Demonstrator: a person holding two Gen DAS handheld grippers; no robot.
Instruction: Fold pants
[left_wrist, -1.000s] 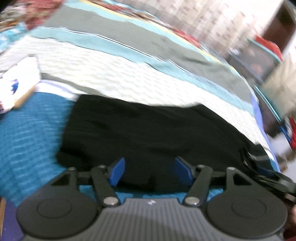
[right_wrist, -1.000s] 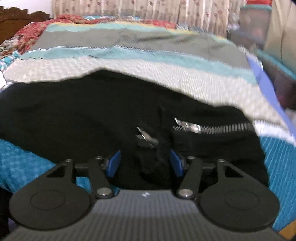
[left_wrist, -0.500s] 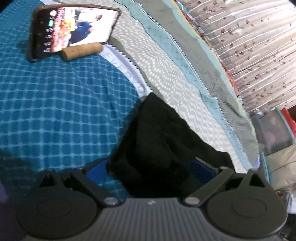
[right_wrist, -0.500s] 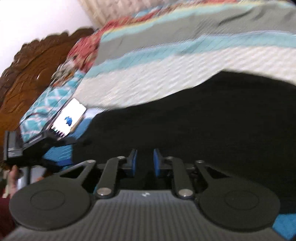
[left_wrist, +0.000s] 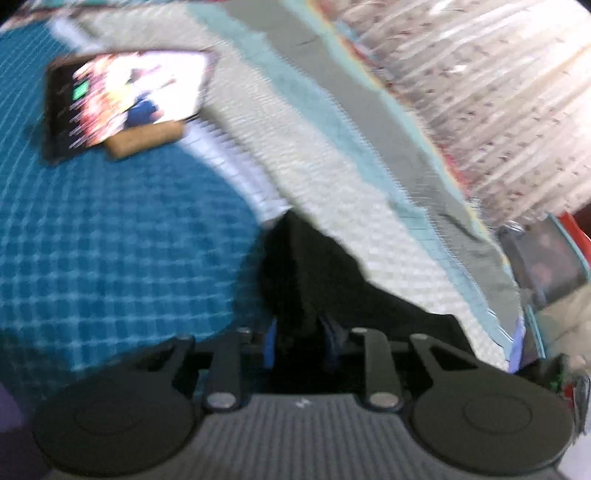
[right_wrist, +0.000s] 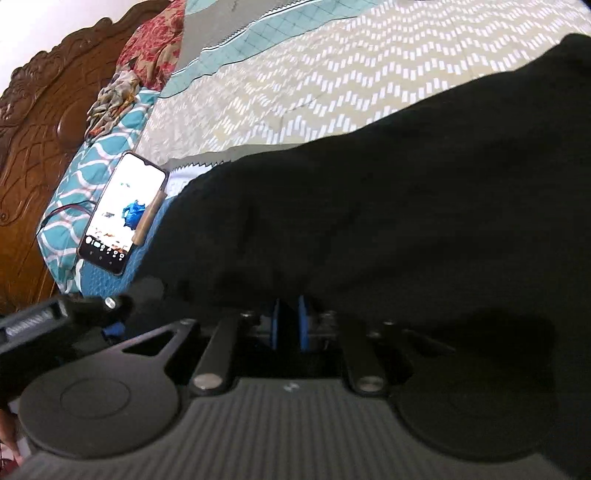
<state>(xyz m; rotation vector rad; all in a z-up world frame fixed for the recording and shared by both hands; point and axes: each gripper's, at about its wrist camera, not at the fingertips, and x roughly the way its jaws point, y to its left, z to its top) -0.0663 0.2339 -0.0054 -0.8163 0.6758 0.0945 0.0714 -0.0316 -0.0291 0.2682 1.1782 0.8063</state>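
Left wrist view, badly blurred: your left gripper (left_wrist: 297, 341) has just been closing, and its two blue pads now pinch a bunched corner of the one pair of black pants (left_wrist: 317, 280). Those pants lie on the bed (left_wrist: 122, 236), running from the teal checked patch toward its right edge. One phone (left_wrist: 125, 99) with a lit screen sits toward the bed's far left corner, propped on one brown roll (left_wrist: 147, 138).

Right wrist view: your right gripper (right_wrist: 288, 323) has also just been closing; its jaws stand nearly together with black cloth of the pants (right_wrist: 406, 221) caught between them. Your other gripper (right_wrist: 66, 317) shows at the left edge. You can see one carved wooden headboard (right_wrist: 40, 140) and the same single phone (right_wrist: 123, 212).
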